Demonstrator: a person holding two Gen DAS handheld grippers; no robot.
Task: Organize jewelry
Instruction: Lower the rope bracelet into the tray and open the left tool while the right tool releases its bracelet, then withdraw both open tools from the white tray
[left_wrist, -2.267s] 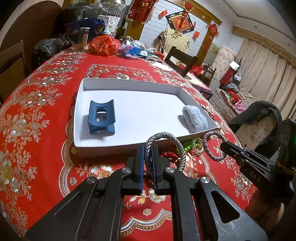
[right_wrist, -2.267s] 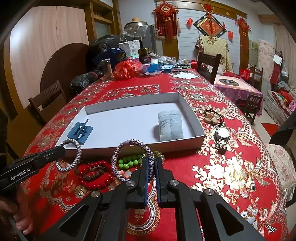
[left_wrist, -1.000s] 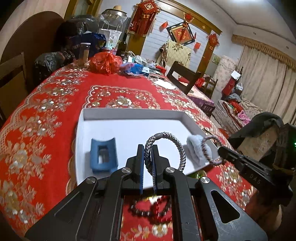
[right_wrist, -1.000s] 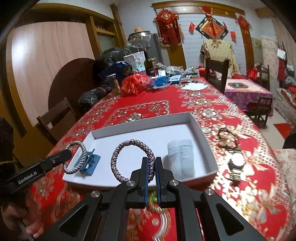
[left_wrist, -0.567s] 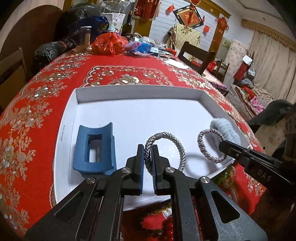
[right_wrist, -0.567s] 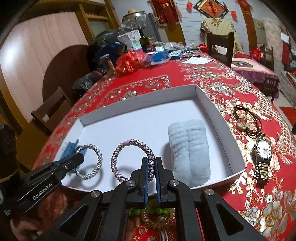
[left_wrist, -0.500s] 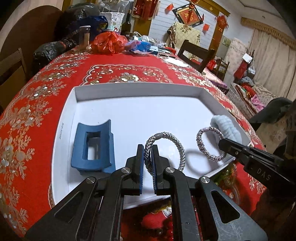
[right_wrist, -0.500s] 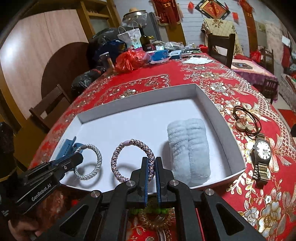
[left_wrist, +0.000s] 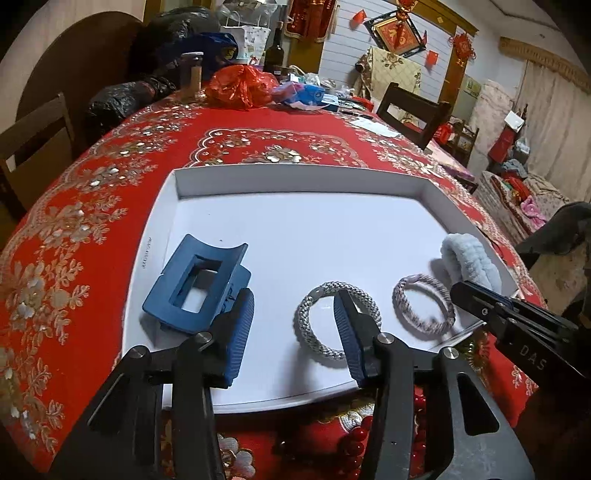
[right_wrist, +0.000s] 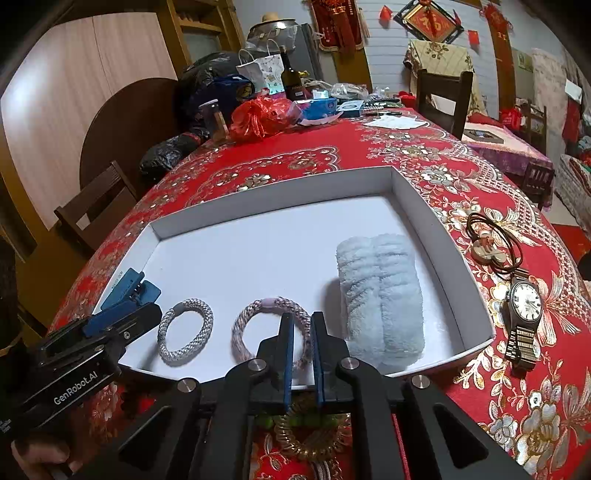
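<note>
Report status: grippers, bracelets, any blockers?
Left gripper open, grey bracelet lying in white tray. Right gripper slightly open, pink bracelet in tray. No blockers visible.

Red plastic bag (right_wrist: 258, 117) (crumpled) beside wine bottle (right_wrist: 290, 78).

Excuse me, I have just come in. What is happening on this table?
A person with two handheld grippers is sorting jewelry into a white tray. The left gripper is open above a grey braided bracelet lying in the tray. The right gripper is slightly open around a pink braided bracelet lying there too. A watch and beads wait outside.
</note>
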